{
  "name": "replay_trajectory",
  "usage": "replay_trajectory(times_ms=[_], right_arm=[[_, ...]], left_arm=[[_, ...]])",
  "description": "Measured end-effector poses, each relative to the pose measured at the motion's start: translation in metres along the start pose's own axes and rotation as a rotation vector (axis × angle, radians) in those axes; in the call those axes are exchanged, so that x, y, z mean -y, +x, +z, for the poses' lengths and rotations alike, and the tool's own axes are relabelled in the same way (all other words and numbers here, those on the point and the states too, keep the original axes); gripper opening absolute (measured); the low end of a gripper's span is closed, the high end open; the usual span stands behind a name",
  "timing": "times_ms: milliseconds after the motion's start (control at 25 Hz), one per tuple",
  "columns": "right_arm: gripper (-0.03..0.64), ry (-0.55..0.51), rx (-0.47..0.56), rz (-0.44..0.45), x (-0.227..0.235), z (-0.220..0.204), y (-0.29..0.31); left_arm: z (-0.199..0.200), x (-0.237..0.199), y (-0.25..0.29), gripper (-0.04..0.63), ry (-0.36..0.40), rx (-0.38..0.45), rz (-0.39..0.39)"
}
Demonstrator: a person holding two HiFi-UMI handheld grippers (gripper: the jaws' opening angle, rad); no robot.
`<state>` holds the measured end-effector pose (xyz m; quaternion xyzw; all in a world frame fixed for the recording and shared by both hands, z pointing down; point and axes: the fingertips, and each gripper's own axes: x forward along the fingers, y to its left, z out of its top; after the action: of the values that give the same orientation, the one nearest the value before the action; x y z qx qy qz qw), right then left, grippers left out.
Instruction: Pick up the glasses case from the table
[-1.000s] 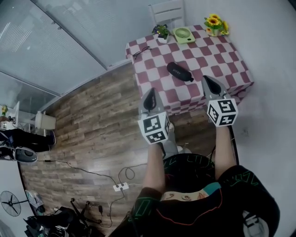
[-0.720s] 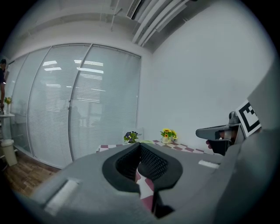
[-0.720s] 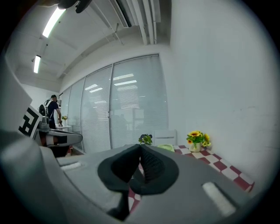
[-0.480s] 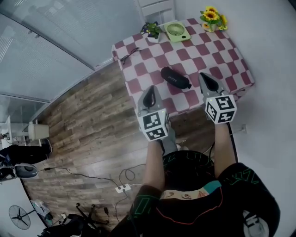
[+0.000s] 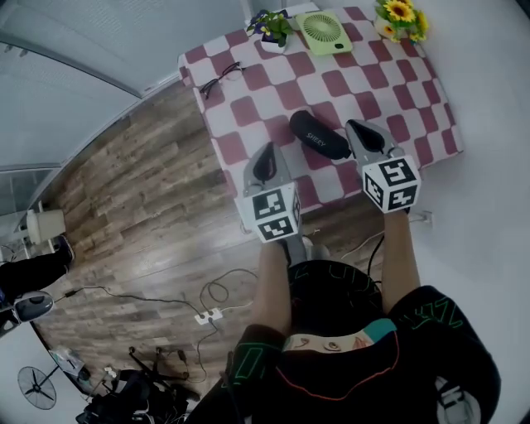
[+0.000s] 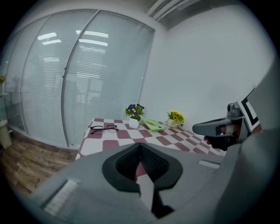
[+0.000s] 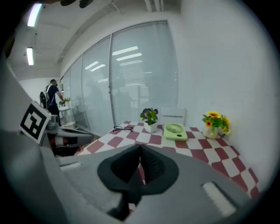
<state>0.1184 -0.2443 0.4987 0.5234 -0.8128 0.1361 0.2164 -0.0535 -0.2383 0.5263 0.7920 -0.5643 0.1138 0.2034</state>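
Observation:
The black oblong glasses case (image 5: 319, 135) lies on the red-and-white checked table (image 5: 248, 95), near its front edge. My right gripper (image 5: 358, 126) hovers just right of the case, jaws shut and empty, apart from it. My left gripper (image 5: 265, 151) is over the table's front edge, left of the case, with its jaws also shut on nothing. In the left gripper view my left gripper (image 6: 140, 146) points across the table and the right gripper (image 6: 210, 127) shows at the right. The case is hidden behind the jaws in both gripper views.
A pair of glasses (image 5: 219, 80) lies at the table's left edge. At the back stand a small potted plant (image 5: 269, 27), a green fan (image 5: 320, 31) and a pot of sunflowers (image 5: 397, 16). Cables and a power strip (image 5: 207, 315) lie on the wooden floor.
Both grippers have moved forward and down toward the table. The right one now reaches beside the case and the left one has come over the table's front edge.

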Motion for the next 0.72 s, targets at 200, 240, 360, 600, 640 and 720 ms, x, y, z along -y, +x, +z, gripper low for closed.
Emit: replay_trajectory(times_ms=[200, 240, 360, 600, 640, 720], right_arm=[[0.097, -0.073, -0.149, 0.101, -0.017, -0.010, 0.039], [0.106, -0.081, -0.178, 0.117, -0.020, -0.013, 0.047], [0.181, -0.098, -0.283, 0.180, -0.029, -0.025, 0.065], [0.319, -0.092, -0.535, 0.309, -0.046, -0.056, 0.085], [0.328, -0.096, -0.569, 0.318, -0.047, -0.061, 0.087], [0.342, -0.105, -0.627, 0.327, -0.048, -0.070, 0.090]], left_arm=[[-0.007, -0.022, 0.022, 0.006, -0.042, -0.032, 0.002], [-0.007, -0.024, 0.027, 0.006, -0.048, -0.032, -0.001], [-0.007, -0.032, 0.038, 0.006, -0.070, -0.049, -0.011], [-0.009, -0.048, 0.057, 0.006, -0.127, -0.069, -0.028], [-0.009, -0.049, 0.060, 0.006, -0.135, -0.070, -0.030], [-0.010, -0.052, 0.064, 0.006, -0.148, -0.072, -0.034]])
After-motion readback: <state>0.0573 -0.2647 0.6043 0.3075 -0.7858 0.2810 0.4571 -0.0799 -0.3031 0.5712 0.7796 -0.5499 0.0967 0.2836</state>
